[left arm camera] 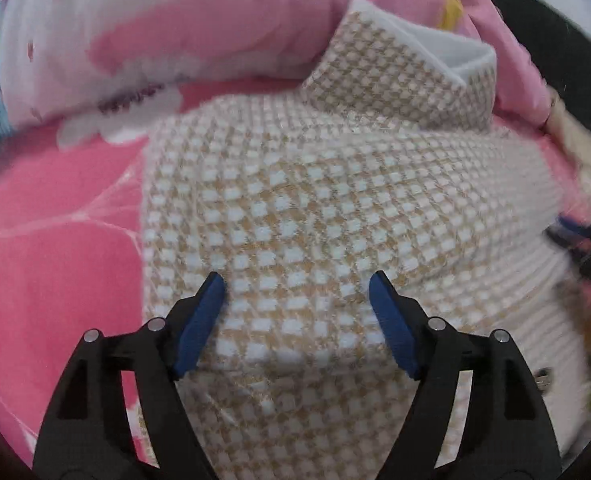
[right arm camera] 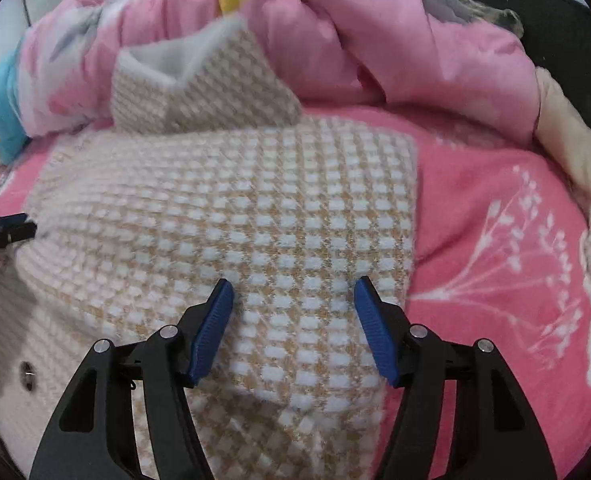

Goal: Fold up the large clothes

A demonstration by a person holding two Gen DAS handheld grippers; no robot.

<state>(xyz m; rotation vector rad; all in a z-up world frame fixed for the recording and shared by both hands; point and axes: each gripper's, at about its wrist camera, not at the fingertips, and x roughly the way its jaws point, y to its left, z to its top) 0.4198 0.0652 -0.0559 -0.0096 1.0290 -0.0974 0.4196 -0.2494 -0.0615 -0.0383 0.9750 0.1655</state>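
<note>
A large beige-and-white checked garment (left arm camera: 315, 200) (right arm camera: 255, 200) lies folded on a pink bed sheet (left arm camera: 55, 240) (right arm camera: 495, 220). Its collar end, lined in white (left arm camera: 415, 64) (right arm camera: 199, 80), points to the far side. My left gripper (left arm camera: 296, 280) is open over the garment's near left part, with only flat cloth under its blue pads. Over the near right part, my right gripper (right arm camera: 293, 285) is open too and pinches nothing. Each view catches the other gripper, blurred, at its edge: the right gripper (left arm camera: 575, 240) and the left gripper (right arm camera: 3, 232).
A bunched pink floral quilt (left arm camera: 215, 20) (right arm camera: 375, 40) is piled along the far side, against the collar. A cream cloth (right arm camera: 567, 140) lies at the right edge of the bed. A dark object (right arm camera: 555, 20) stands beyond it. Bare sheet shows on both sides of the garment.
</note>
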